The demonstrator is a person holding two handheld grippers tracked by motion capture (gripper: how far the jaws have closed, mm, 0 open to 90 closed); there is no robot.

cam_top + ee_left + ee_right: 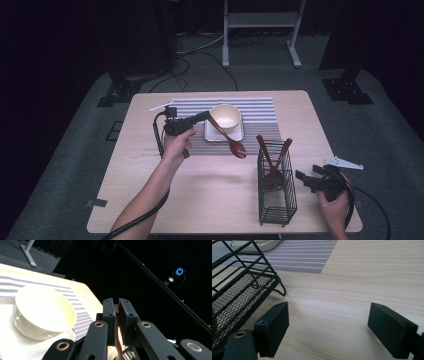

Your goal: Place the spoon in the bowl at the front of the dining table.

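Observation:
My left gripper is shut on the handle of a reddish-brown wooden spoon. The spoon slants down to the right, and its head hangs over the striped placemat. In the left gripper view the jaws pinch the thin brown spoon handle, with the cream bowl just to their left. This bowl stands on a white square plate. My right gripper rests low at the table's right front, open, beside the black wire basket. Nothing lies between the right gripper's jaws.
The wire basket holds two more brown wooden utensils, standing upright. The placemat lies beyond it. Bare light-wood table stretches across the front. White frame legs stand on the floor behind the table.

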